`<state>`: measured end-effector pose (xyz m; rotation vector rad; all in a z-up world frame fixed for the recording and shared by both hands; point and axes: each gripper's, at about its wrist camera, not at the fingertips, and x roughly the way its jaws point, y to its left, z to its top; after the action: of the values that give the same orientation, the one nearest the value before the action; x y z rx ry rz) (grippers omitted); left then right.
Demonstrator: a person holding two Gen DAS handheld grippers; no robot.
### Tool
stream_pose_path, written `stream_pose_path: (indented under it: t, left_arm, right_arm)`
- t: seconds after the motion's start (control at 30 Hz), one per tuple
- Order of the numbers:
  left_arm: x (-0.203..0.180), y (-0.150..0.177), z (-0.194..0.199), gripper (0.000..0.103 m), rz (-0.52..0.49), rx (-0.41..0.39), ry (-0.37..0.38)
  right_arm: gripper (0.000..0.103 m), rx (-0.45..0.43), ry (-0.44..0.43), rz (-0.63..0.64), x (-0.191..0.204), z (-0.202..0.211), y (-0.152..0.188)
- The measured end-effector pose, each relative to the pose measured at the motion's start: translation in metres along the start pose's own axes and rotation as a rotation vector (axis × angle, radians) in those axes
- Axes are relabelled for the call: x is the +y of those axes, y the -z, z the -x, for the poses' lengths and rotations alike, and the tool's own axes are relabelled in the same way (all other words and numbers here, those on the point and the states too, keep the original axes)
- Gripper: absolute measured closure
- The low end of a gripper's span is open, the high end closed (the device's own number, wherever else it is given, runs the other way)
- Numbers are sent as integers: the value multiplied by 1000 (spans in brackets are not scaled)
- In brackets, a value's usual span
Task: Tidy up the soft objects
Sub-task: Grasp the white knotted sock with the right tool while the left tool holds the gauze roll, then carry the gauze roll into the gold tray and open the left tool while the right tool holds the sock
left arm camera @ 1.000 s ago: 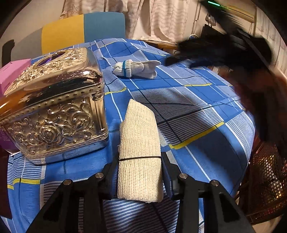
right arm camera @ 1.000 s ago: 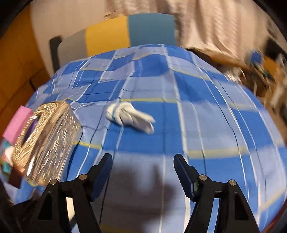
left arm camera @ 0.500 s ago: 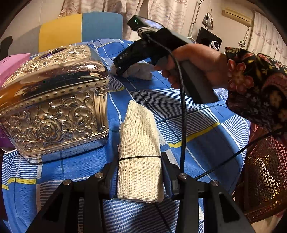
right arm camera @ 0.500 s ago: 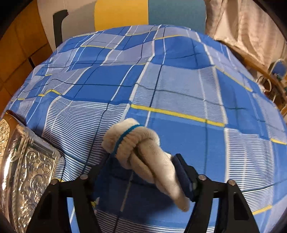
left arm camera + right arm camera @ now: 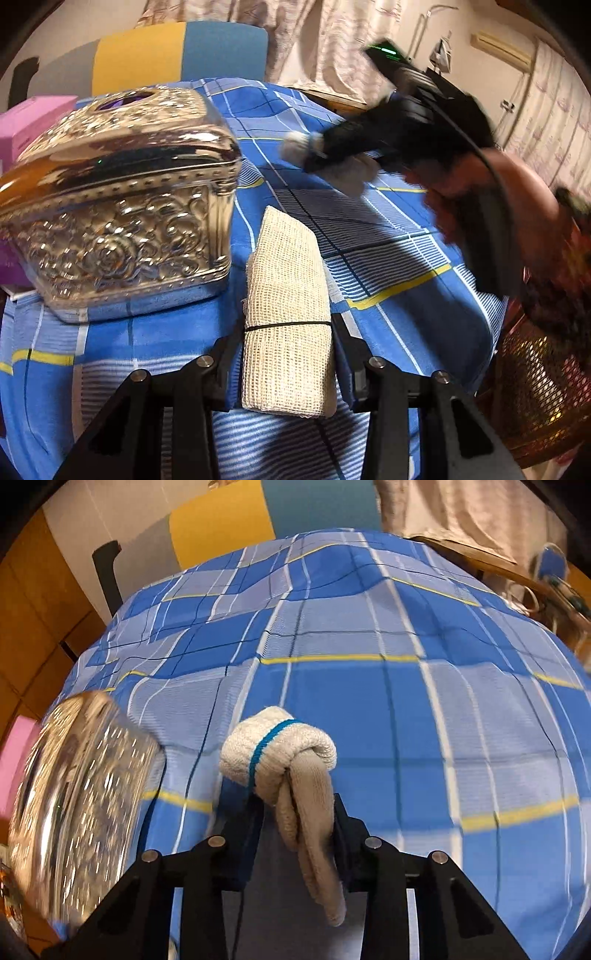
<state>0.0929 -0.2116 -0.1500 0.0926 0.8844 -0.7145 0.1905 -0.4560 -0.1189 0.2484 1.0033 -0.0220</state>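
Note:
My left gripper (image 5: 286,363) is shut on a folded cream mesh cloth (image 5: 286,295) bound with a black band, which lies on the blue checked tablecloth (image 5: 406,266). My right gripper (image 5: 297,834) is shut on a rolled white sock pair with a blue stripe (image 5: 284,753), held above the tablecloth (image 5: 369,686), its tail hanging down. In the left wrist view the right gripper (image 5: 317,158) and the sock pair (image 5: 347,173) show blurred at the far middle of the table.
An ornate silver tissue box (image 5: 118,206) stands left of the mesh cloth and shows blurred in the right wrist view (image 5: 74,812). A pink box (image 5: 29,122) sits behind it. A wicker basket (image 5: 539,387) stands off the table's right edge. A chair (image 5: 177,51) stands behind the table.
My right gripper came down onto the sock pair, shut on it and lifted it off the tablecloth. My left gripper has kept still, shut on the mesh cloth.

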Motion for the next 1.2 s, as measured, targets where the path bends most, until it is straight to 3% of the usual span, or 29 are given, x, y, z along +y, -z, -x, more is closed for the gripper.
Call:
stream_pose_path:
  t: [0.27, 0.63, 1.1, 1.2]
  left_arm:
    - [1, 13, 24, 63, 14, -10, 4]
    - [32, 30, 83, 63, 68, -69, -15]
    - [152, 37, 161, 63, 365, -185, -163]
    - [186, 40, 178, 63, 494, -224, -207]
  right_arm:
    - [68, -42, -33, -119, 0, 43, 68]
    - [68, -71, -60, -222, 16, 65, 113]
    - [68, -62, -59, -227, 39, 69, 138]
    - [68, -58, -56, -223, 41, 68, 139]
